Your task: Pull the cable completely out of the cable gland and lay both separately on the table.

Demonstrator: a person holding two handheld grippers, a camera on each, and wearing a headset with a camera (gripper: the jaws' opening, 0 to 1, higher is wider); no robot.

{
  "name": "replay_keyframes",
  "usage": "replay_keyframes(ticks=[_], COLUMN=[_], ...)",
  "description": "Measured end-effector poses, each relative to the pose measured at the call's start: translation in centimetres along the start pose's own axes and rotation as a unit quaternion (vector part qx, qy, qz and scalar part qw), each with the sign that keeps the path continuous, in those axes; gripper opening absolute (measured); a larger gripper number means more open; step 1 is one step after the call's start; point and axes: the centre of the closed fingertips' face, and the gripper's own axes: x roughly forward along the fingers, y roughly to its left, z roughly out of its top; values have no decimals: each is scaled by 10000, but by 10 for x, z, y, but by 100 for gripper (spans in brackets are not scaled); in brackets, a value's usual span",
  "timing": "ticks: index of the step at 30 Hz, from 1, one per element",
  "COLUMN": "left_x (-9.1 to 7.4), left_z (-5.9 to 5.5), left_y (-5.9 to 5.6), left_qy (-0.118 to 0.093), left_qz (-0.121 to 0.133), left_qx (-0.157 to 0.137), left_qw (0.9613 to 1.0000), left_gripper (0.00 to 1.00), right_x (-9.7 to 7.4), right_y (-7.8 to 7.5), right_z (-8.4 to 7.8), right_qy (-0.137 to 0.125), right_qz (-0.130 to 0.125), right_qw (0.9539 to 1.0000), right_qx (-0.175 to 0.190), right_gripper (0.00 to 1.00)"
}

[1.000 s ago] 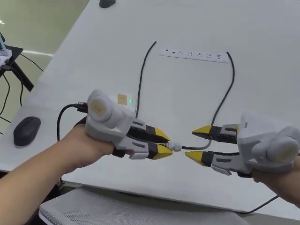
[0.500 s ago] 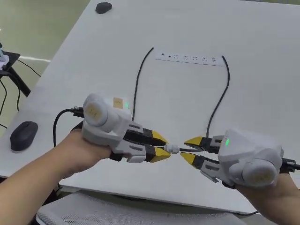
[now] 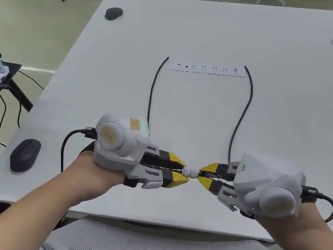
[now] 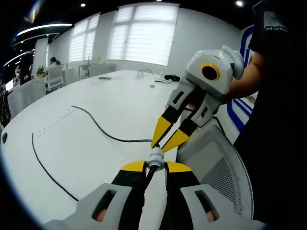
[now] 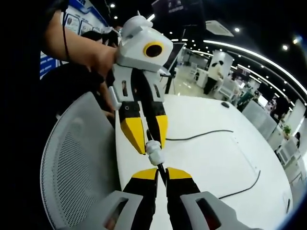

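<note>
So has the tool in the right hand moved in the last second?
Yes. Measured against the power strip, the right tongs have slid left, closing up to the cable gland held by the left tongs.

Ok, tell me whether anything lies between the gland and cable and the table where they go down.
Nothing visible does. The cable gland, in the left gripper, and the cable, in the right gripper, hang over bare table; the power strip lies farther off, a black cord nearer.
</note>
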Motion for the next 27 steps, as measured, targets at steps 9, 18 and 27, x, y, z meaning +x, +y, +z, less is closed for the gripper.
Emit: replay_keyframes(ticks=[9,18,27], left_x=[-3,-5,-4], left_z=[1,3,5], left_y=[1,2,0], left_qy=[-69,-143,-215], left_qz=[51,110,116], left_qx=[-70,-124,-147], left_qw=[9999,9998,9996], left_gripper=[15,15,15], right_x=[-1,-4,-6], right_y=[-5,-15,-23], right_z=[-7,-23,-43], right_qy=[12,98,125], right_qz=[-153,-382,-573], right_qw=[9996,9962,9889], right_qx=[226,771,1364], right_gripper=[1,0,0])
